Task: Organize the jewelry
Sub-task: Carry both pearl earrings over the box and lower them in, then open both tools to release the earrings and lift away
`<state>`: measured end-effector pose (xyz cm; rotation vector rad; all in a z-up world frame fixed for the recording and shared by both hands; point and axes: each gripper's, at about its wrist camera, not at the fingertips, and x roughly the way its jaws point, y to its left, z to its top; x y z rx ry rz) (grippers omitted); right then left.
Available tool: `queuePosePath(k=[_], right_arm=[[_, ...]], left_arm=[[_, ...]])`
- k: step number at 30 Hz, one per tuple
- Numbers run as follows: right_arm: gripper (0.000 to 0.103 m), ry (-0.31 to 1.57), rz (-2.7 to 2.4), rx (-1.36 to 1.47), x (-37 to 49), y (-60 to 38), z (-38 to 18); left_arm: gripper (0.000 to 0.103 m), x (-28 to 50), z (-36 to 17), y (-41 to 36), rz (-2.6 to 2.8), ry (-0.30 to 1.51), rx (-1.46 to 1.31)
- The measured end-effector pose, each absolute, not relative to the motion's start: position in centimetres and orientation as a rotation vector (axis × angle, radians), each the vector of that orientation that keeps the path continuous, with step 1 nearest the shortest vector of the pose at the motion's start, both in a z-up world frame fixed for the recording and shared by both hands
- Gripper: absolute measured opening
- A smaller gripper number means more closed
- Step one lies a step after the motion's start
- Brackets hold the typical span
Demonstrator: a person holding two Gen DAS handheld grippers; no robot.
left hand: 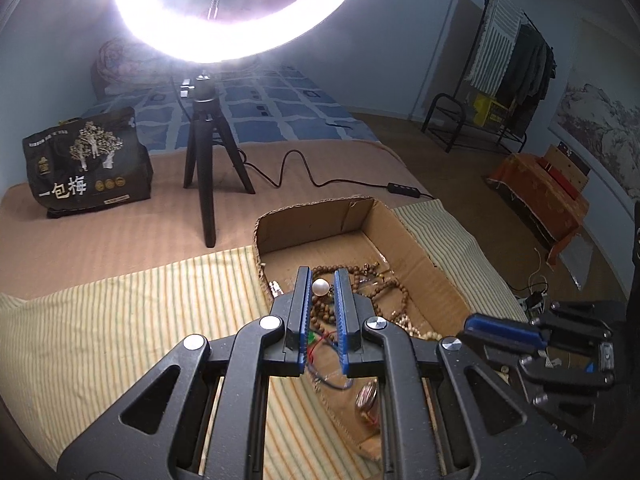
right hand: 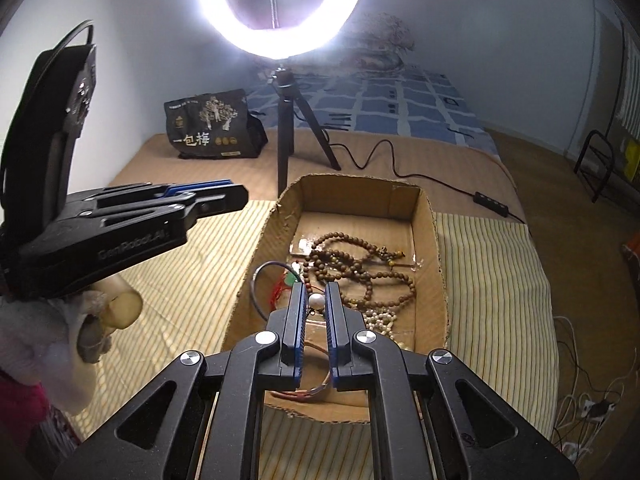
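A shallow cardboard box (left hand: 416, 240) (right hand: 430, 216) lies on a striped cloth and holds brown wooden bead strands (right hand: 352, 264) (left hand: 394, 292), a white bead strand (right hand: 380, 320), a dark cord loop (right hand: 256, 280) and a red-green piece. A single white pearl (left hand: 321, 287) (right hand: 316, 302) shows between the fingertips in both wrist views. My left gripper (left hand: 322, 280) hovers over the box's near left part, its jaws a narrow gap apart around the pearl. My right gripper (right hand: 316, 294) hovers over the box's near end, its jaws likewise a narrow gap apart. Whether either one touches the pearl is unclear.
A lit ring light on a black tripod (left hand: 208, 160) (right hand: 286, 120) stands behind the box, its cable and switch (right hand: 490, 204) trailing right. A black printed bag (left hand: 86, 160) (right hand: 214, 130) sits at the back left. A clothes rack (left hand: 512, 60) stands beyond the bed.
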<state>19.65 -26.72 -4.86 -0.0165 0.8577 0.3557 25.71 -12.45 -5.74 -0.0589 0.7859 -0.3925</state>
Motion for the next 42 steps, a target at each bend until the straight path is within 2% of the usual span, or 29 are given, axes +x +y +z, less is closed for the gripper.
queuePosePath(k=[23,25,27,29,30,42], right_arm=[[0.008,0.911,0.339,-0.013,22.0,-26.9,-7.0],[0.01,0.918,0.331,-0.018,22.0,-26.9,-7.1],[0.019,0.921,0.33,-0.018,22.0,-26.9,-7.2],[0.02,0.921,0.323,-0.017,22.0,-27.0,-7.2],[0.02,0.921,0.321,-0.017,22.0,-27.1,-7.2],[0.02,0.905,0.317,-0.037,21.1,-26.5,-5.9]], left_arm=[[0.01,28.6,-7.6,-14.5,-0.382,0.812,-0.06],[0.01,28.6,-7.6,-14.5,-0.381,0.813,-0.06],[0.011,28.6,-7.6,-14.6,-0.379,0.813,-0.06],[0.023,28.6,-7.4,-14.5,-0.377,0.808,-0.063],[0.025,28.5,-7.3,-14.5,-0.375,0.803,-0.064],[0.025,27.0,-5.3,-13.6,-0.37,0.763,-0.057]])
